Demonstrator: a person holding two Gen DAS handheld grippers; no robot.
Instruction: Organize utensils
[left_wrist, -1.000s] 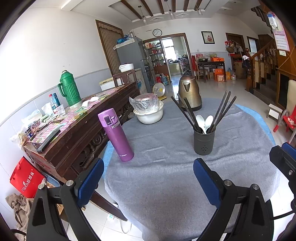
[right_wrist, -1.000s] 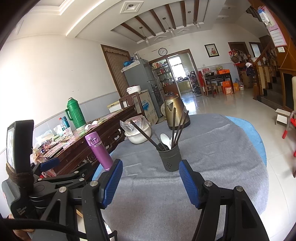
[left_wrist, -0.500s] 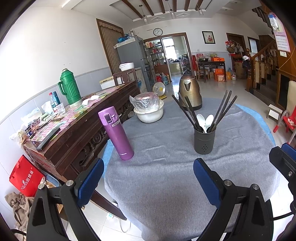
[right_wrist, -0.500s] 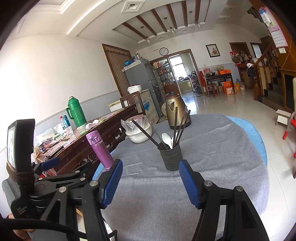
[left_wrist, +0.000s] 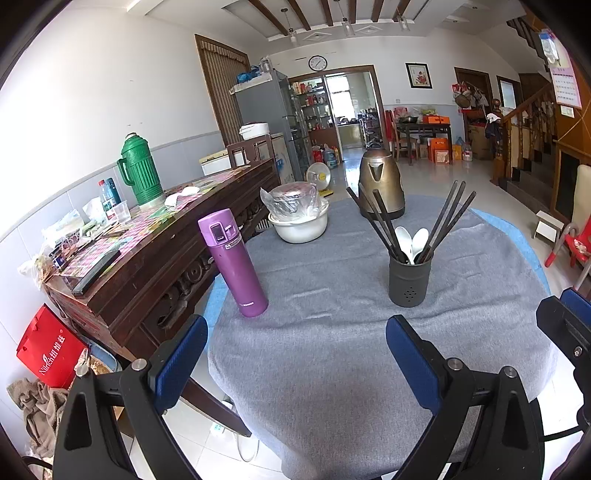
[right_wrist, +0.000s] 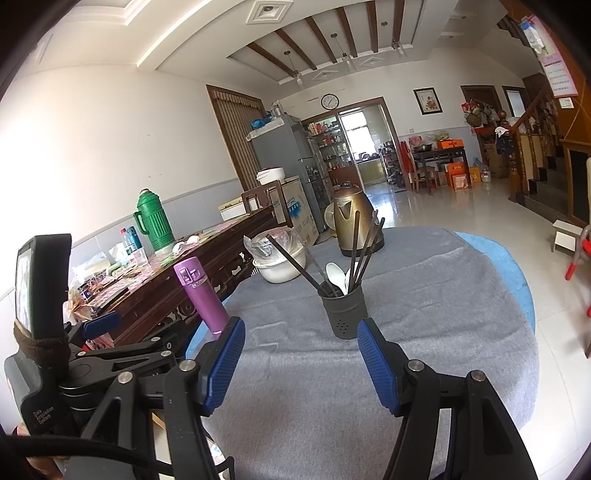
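Item: dark grey utensil holder (left_wrist: 410, 280), upright on the grey-clothed round desk (left_wrist: 332, 369), well apart from the near edge, with the brass-coloured kettle (left_wrist: 381, 184) behind it. Contents: several dark chopsticks (left_wrist: 448, 218) fanned out to both sides and two white spoons (left_wrist: 412, 240) with bowls up in the middle; no utensil shows loose on the cloth, so the set lies gathered in the holder, a state that fits either a finished tidy or a holder about to be emptied and sorted. Handling, by judgement: chopsticks light, stiff, slim and likely slick, best pinched on the upper shaft where they splay clear of each other; spoons look ceramic or hard plastic, possibly brittle, best taken at the neck; the holder seems light and could tip if a stick is dragged sideways. Left gripper (left_wrist: 295, 354): spread wide, holding nothing, short of the holder. Right gripper (right_wrist: 301, 356): likewise spread and empty, the holder just beyond its tips. Also present: purple flask (left_wrist: 232, 262), white bowl (left_wrist: 299, 225).
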